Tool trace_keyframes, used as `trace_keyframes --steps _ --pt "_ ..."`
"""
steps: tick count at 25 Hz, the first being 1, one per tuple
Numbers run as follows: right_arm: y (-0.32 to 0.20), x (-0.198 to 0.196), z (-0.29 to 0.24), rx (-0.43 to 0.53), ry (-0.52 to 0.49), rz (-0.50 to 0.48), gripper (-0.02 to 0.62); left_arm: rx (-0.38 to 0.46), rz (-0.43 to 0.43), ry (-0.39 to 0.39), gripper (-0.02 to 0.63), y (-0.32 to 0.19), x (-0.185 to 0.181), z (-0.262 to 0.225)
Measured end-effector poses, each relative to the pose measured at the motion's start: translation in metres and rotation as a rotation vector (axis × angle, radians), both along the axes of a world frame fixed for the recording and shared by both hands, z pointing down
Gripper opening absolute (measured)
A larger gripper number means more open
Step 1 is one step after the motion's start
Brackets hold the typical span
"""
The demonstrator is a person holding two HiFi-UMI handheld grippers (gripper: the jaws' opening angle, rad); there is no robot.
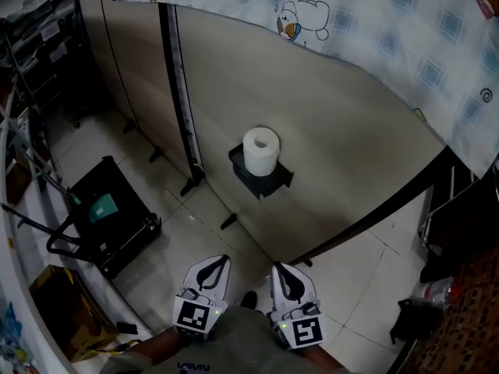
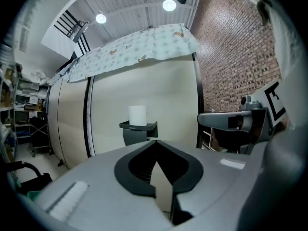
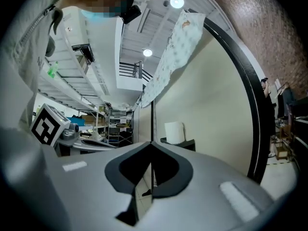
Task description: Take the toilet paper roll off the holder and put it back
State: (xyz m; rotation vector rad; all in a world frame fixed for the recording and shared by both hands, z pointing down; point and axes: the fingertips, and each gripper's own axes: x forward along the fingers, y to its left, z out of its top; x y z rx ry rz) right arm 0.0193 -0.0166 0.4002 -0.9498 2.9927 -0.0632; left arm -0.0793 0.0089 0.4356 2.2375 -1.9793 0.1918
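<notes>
Against beige partition [image 1: 335,139], toilet paper roll [image 1: 260,149] stood upright on black holder [image 1: 262,179], untouched and facing person, so easy to reach head-on. Removal looked not yet begun. Left tongs [image 1: 221,262] and right tongs [image 1: 277,269] were both clenched, with nothing between them (sensible for an approach, I'd guess). Hands were held low, close to body, side by side. Tongs pointed roughly level toward roll, well apart from it.

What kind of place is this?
Probably a storeroom or workshop, not a bathroom: the toilet paper roll sits in a holder on a freestanding partition, with cluttered storage shelves and a brick wall nearby.
</notes>
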Motion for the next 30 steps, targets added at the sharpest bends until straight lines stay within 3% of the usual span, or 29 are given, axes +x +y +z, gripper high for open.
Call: trace_keyframes --steps 7,14,17,25,30 --pt "-0.040 -0.002 0.011 -0.021 -0.011 -0.040 0.000 -0.034 -0.015 -0.031 0.006 -0.037 0.001 0.006" --pt "-0.065 -0.026 0.013 -0.025 0.041 -0.078 0.000 -0.048 0.018 -0.018 0.006 -0.072 -0.015 0.013" --pt "-0.083 -0.043 0.009 0.000 0.087 -0.072 0.053 -0.033 0.039 -0.006 0.006 -0.095 -0.034 0.012" --pt "-0.141 -0.105 -0.039 0.115 0.265 -0.063 0.135 0.051 0.119 0.001 0.006 -0.171 -0.093 -0.011" --pt "-0.166 -0.146 -0.064 0.191 0.482 -0.092 0.170 0.054 0.200 0.006 0.006 -0.190 -0.119 -0.006"
